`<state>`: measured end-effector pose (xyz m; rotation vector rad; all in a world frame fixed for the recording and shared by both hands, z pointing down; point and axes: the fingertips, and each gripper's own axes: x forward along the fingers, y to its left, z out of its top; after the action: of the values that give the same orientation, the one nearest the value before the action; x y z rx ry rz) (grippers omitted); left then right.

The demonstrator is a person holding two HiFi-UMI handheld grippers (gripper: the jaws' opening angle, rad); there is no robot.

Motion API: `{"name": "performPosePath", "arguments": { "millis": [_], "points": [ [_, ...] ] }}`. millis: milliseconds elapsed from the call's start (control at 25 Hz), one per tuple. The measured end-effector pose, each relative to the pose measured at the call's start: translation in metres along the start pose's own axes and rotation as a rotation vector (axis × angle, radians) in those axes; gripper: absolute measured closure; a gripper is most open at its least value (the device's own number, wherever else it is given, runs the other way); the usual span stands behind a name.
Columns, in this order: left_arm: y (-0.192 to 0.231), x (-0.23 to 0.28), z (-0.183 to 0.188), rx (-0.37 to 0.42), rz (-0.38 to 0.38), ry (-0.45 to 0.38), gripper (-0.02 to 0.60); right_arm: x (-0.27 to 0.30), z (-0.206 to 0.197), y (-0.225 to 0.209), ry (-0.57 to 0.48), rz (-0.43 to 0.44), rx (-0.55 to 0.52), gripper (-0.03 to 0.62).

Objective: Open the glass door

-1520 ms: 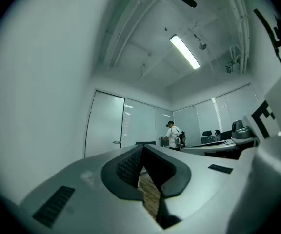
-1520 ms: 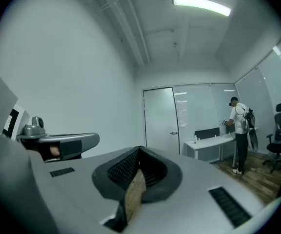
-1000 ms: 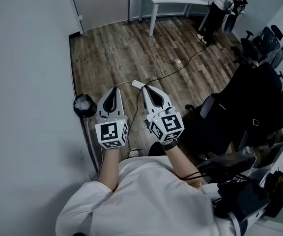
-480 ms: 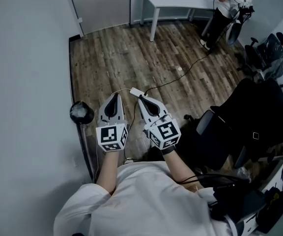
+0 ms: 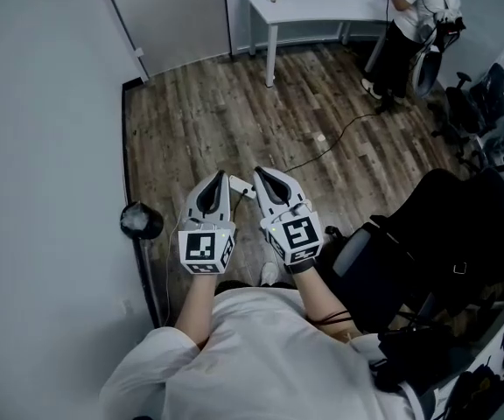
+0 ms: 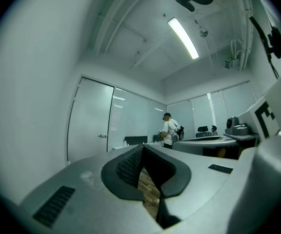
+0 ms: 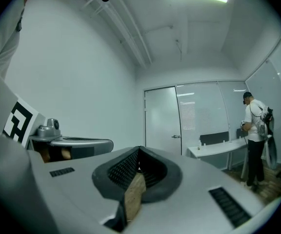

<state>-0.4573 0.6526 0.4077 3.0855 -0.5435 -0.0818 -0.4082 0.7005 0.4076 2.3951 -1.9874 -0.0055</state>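
Note:
The frosted glass door [image 5: 169, 16] stands shut at the far end of the room, beside the left wall. Its small handle [image 6: 102, 136] shows in the left gripper view, and the handle [image 7: 176, 137] shows again in the right gripper view. My left gripper [image 5: 220, 177] and right gripper [image 5: 257, 173] are held side by side at waist height, pointing level toward the door, still well short of it. Both are shut with nothing between the jaws. The left gripper [image 6: 141, 148] and right gripper [image 7: 139, 150] show only wood floor past their closed tips.
A grey wall [image 5: 42, 147] runs close on my left, with a black round object [image 5: 141, 220] at its foot. A white table [image 5: 313, 3] and a standing person [image 5: 414, 24] are at the far right. Black office chairs [image 5: 444, 226] crowd my right. A cable [image 5: 339, 134] crosses the floor.
Both grippers have moved forward together toward the door, staying shut. The black object by the wall has slid back beside me, and the door and table are nearer.

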Motion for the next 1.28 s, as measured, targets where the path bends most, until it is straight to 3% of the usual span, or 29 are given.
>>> {"name": "performPosePath", "arguments": {
  "millis": [200,520,720,960,1120,1280],
  "points": [
    [-0.019,0.025,-0.012,0.001,-0.022,0.039,0.583,0.003,-0.018,-0.030,0.015,-0.004,0.064,0.592],
    [0.002,0.068,-0.021,-0.036,-0.005,0.042,0.583,0.041,-0.038,-0.073,0.032,-0.035,0.106,0.592],
    [0.051,0.118,-0.040,-0.089,0.038,0.040,0.584,0.091,-0.054,-0.095,0.071,-0.046,0.084,0.592],
    [0.123,0.205,-0.020,-0.051,0.035,-0.010,0.583,0.191,-0.033,-0.145,0.057,-0.081,0.062,0.592],
    [0.193,0.235,-0.016,-0.059,0.068,-0.042,0.584,0.263,-0.020,-0.144,0.027,-0.060,0.052,0.592],
    [0.229,0.259,-0.030,-0.071,0.076,-0.026,0.583,0.308,-0.029,-0.137,0.046,-0.023,0.063,0.592]
  ]
}}
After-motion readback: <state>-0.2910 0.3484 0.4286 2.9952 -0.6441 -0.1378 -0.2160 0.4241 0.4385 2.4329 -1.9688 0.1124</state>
